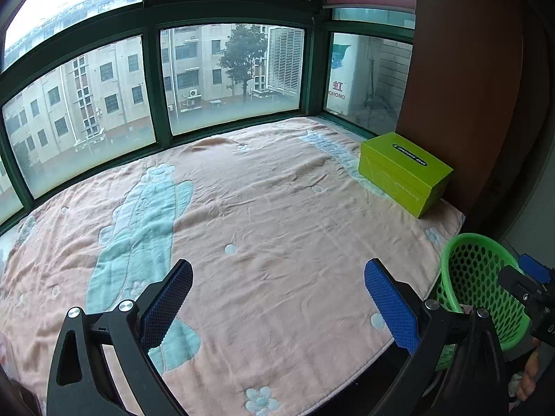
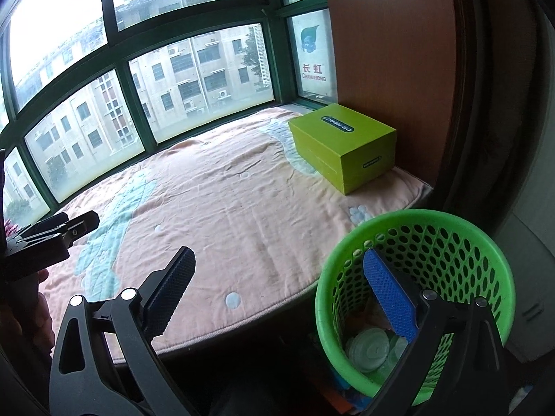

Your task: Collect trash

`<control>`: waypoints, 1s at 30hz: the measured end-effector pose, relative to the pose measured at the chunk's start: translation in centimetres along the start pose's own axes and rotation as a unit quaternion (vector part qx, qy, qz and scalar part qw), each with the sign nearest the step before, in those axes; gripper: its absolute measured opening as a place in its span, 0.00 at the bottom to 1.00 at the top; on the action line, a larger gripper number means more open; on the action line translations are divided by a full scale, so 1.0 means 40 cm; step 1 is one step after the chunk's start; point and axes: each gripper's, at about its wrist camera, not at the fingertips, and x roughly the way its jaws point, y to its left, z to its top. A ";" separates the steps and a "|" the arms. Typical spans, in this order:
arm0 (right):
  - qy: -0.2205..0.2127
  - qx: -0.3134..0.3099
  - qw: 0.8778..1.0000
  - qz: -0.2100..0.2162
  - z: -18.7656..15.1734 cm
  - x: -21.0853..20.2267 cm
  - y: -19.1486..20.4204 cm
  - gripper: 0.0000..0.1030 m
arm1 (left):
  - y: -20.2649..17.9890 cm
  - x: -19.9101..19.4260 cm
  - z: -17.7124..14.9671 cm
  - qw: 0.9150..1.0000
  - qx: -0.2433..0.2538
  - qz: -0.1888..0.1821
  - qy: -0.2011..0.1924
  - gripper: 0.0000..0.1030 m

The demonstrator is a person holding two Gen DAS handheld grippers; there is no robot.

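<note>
Both sets of fingers were held wide apart, nothing gripped: left gripper over the blanket, right gripper beside the bin, where trash lay. The bin, off the bed's right corner, could be tipped if knocked.

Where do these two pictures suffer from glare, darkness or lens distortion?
Left wrist view: upper window panes are blown out white and the frame bows from the fisheye. Right wrist view: same white sky; the green basket bottom and the space under the blanket edge are dark.
</note>
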 end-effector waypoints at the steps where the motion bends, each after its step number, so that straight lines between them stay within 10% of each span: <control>1: -0.001 -0.001 1.000 0.000 -0.001 -0.002 0.004 0.94 | 0.004 -0.002 -0.003 1.000 -0.003 0.001 0.001 0.93; 30: -0.005 -0.005 1.000 0.020 -0.012 -0.022 0.041 0.95 | 0.064 -0.044 -0.041 0.999 -0.029 0.022 0.002 0.93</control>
